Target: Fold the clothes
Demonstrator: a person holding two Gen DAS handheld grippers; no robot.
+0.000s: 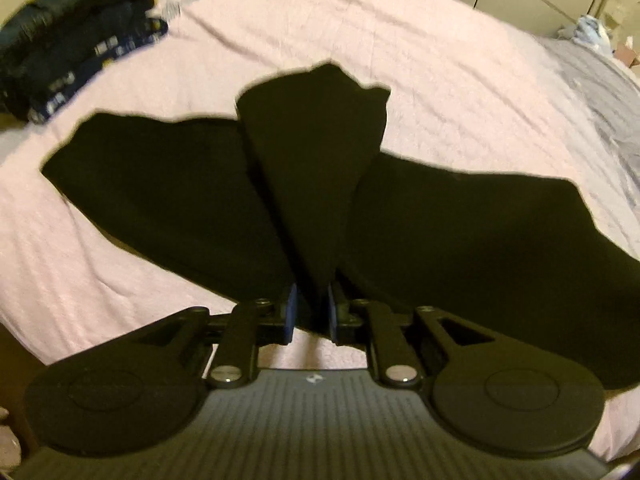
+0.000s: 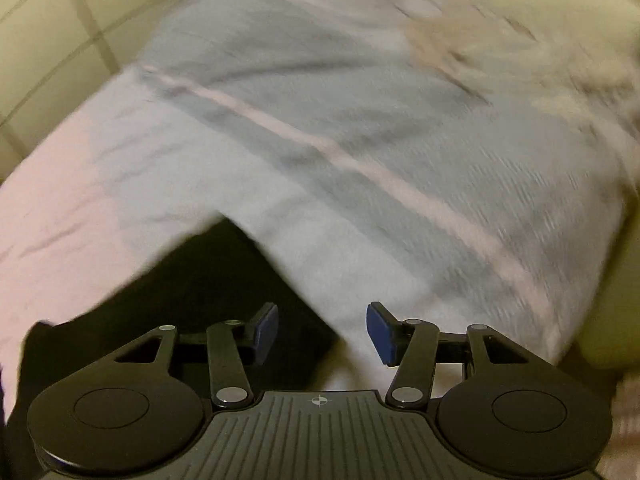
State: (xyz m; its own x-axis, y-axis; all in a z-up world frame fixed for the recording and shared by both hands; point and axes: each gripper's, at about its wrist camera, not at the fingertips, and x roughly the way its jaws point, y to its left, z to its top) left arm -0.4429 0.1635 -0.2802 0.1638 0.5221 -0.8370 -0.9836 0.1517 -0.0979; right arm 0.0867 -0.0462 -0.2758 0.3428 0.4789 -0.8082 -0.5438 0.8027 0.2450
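Nearest us in the left wrist view, our left gripper is clamped on a raised fold of the black garment, the blue pads pressed close against the cloth between them. From that pinch the fabric rises in a narrow wedge away from us, while two wider panels spread left and right of it and lie flat on the bed.

We order what we see by size. Largest is the bed, covered in pale pink with a grey striped band toward its right side; it fills most of both views. Next comes the black garment, lying across the near middle of the bed in the left view and showing only as a dark corner at lower left in the right wrist view, where its edge runs under our right gripper. Then we see the stack of folded dark clothes at the far left corner of the bed, well apart from the black garment; one piece in it carries a blue and white pattern.

Smallest is our right gripper, which hangs above the bed with its jaws spread wide and nothing between them. Its left pad is over the black cloth, its right pad over the pale cover. The right view is blurred.
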